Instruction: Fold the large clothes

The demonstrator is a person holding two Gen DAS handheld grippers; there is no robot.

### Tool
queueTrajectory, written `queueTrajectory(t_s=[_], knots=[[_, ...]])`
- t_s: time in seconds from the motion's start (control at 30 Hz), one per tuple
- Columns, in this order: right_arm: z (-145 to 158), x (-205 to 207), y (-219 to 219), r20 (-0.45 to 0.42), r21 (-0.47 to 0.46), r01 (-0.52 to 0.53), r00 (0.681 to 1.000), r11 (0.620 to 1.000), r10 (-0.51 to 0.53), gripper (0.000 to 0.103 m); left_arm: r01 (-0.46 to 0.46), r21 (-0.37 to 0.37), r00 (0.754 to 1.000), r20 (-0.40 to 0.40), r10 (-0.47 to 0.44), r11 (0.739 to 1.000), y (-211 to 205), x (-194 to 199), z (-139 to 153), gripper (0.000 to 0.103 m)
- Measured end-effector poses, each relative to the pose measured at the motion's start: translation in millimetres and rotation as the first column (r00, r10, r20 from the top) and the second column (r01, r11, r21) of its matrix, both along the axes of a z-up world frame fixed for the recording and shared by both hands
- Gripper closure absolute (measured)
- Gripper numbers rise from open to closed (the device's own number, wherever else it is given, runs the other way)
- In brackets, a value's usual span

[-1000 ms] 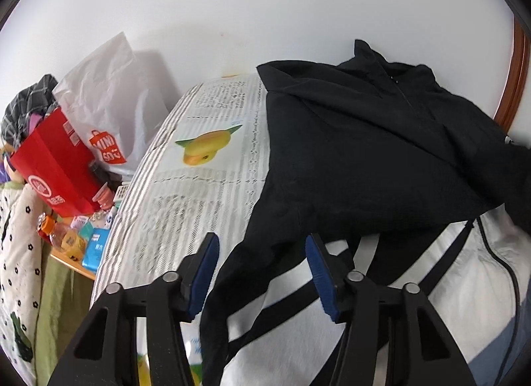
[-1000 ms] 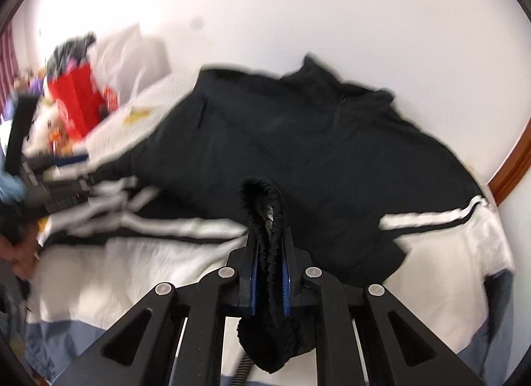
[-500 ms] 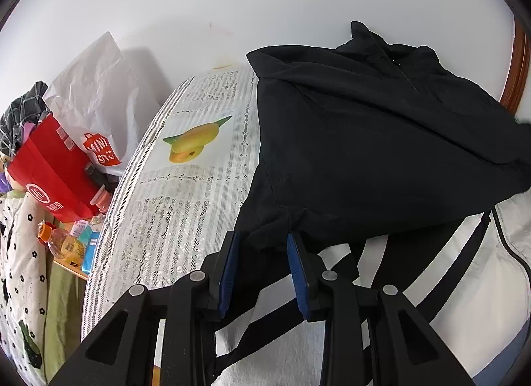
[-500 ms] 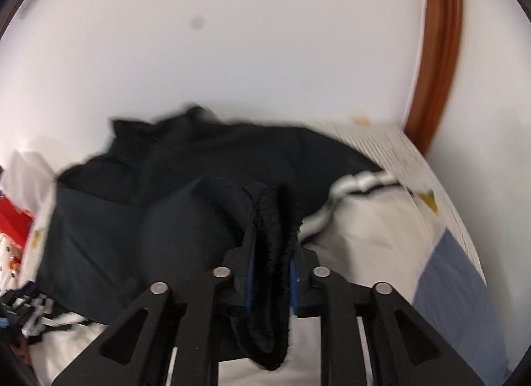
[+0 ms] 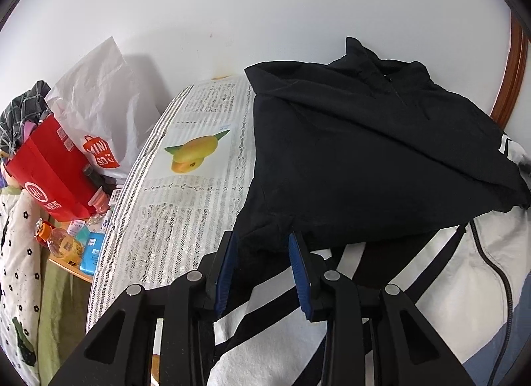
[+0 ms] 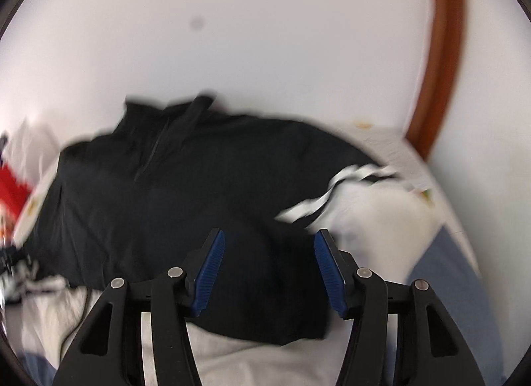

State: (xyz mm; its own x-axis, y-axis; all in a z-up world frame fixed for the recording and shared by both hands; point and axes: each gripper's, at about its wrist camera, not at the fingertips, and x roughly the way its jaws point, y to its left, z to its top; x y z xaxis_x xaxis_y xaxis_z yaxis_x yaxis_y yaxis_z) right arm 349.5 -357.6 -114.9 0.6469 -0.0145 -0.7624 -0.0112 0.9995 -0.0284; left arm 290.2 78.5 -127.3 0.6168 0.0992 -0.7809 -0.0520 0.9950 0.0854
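Nearest in the left wrist view, the left gripper (image 5: 262,253) has its blue-padded fingers set a moderate gap apart with the near left hem of the jacket (image 5: 365,160) lying between them; the pads do not visibly press the cloth, so it has hold of nothing that can be seen. In the right wrist view the right gripper (image 6: 268,250) stands wide apart and empty, its fingers hovering over a folded black panel of the jacket (image 6: 199,193). Only the left view shows the surroundings sharply: the bed cover (image 5: 186,193), striped grey and white with a printed mango, runs along the left of the garment, and beyond its left edge sit a red bag (image 5: 49,173), a white plastic bag (image 5: 96,114) and an orange-capped bottle (image 5: 59,243) on a low wooden surface. Only the right view, which is blurred, shows the far right side, where a striped black-and-white sleeve (image 6: 348,183) lies out toward a brown wooden frame (image 6: 441,64) against the white wall. The jacket lies spread on the bed, black in its upper body with a zipped collar at the far end, and white with black bands in its nearer lower part; its black upper layers lie folded across the middle.
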Motion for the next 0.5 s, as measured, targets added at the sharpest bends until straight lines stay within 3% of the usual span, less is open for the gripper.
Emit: queueTrajectory(t_s=[0.07,0.13,0.17,0.37,0.5], knots=[[-23,6,6,-0.064,-0.049,0.001,0.998,0.999,-0.004,0.065,-0.001,-0.02,1.0,-0.002,0.001,1.0,1,0,1,0.072],[-40,10,7,-0.125,-0.09,0.044,0.991,0.995,-0.055,0.067,-0.008,-0.034,1.0,-0.007,0.008,0.999,1,-1,2,0.072],[-39,6,8,-0.116,-0.093,0.05,0.991,0.994,-0.061,0.067,-0.013,-0.035,1.0,-0.006,0.013,0.999,2,-2,2,0.072],[4,-30,13,-0.031,-0.058,0.055,0.998,0.997,-0.057,0.064,-0.03,-0.035,0.999,0.026,0.031,0.999,2,-11,15,0.072],[33,-69,-7,0.014,-0.016,0.093,0.996,0.996,-0.093,0.064,-0.02,-0.028,0.999,0.042,0.021,0.999,-4,-22,25,0.072]])
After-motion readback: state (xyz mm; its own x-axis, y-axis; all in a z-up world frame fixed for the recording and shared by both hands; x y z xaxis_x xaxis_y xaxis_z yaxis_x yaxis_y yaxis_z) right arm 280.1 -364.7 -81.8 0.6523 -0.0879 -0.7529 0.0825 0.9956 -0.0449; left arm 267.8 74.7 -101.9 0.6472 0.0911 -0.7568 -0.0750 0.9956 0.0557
